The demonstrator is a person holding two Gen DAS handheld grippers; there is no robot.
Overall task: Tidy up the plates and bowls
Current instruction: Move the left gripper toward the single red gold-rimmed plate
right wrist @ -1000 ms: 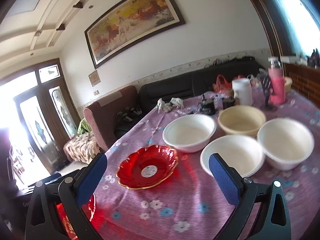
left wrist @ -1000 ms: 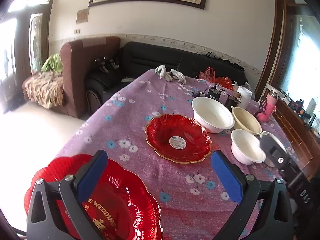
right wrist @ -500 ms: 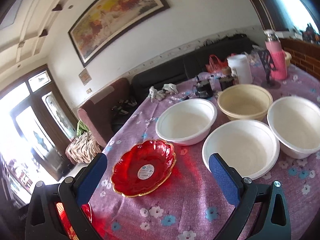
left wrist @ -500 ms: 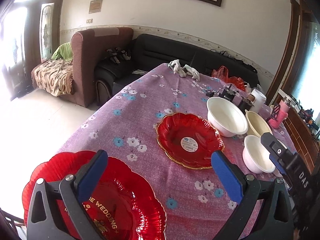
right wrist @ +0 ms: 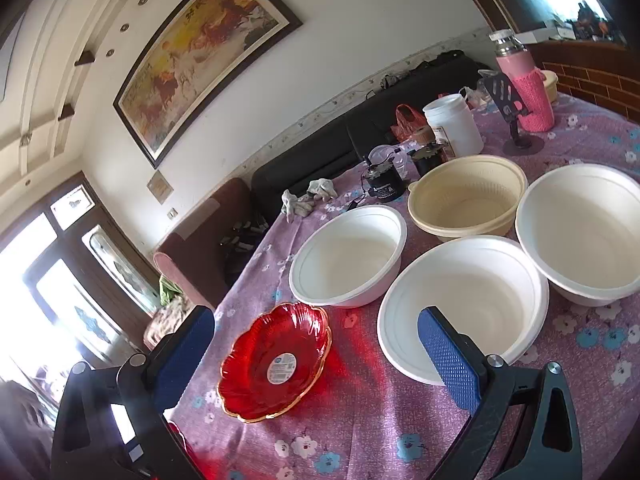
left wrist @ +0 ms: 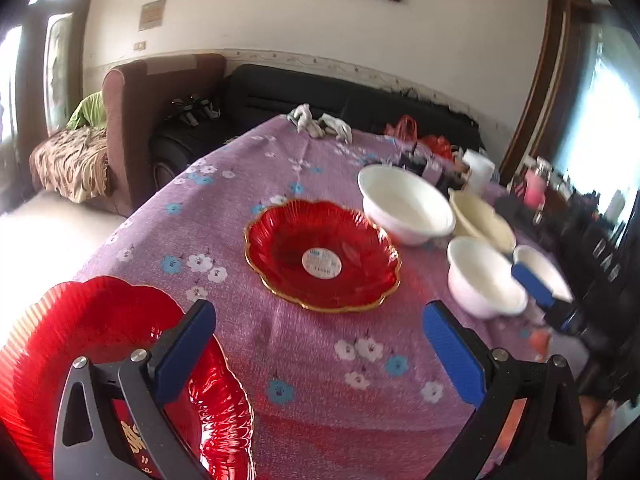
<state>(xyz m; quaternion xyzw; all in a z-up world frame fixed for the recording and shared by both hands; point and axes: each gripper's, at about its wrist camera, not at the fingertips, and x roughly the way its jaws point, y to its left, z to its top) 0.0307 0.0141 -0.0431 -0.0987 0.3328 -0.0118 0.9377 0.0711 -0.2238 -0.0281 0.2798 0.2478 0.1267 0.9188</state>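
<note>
Ahead of both claws: nothing stacked yet. Left claw (left wrist: 320, 354) agape, empty, over big red plate (left wrist: 80, 352). Right claw (right wrist: 316, 354) agape, empty, nearing closest white bowl (right wrist: 460, 304). Small red plate (right wrist: 276, 360), other bowls apart.

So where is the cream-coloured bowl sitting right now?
In the right wrist view the cream-coloured bowl sits toward the table's far right, behind the three white bowls and just in front of the white tub.

Nothing reads clearly: the small red plate (right wrist: 276, 360) carries a round sticker with illegible print, and gold lettering on the large red plate (left wrist: 80, 344) is mostly hidden.
</note>
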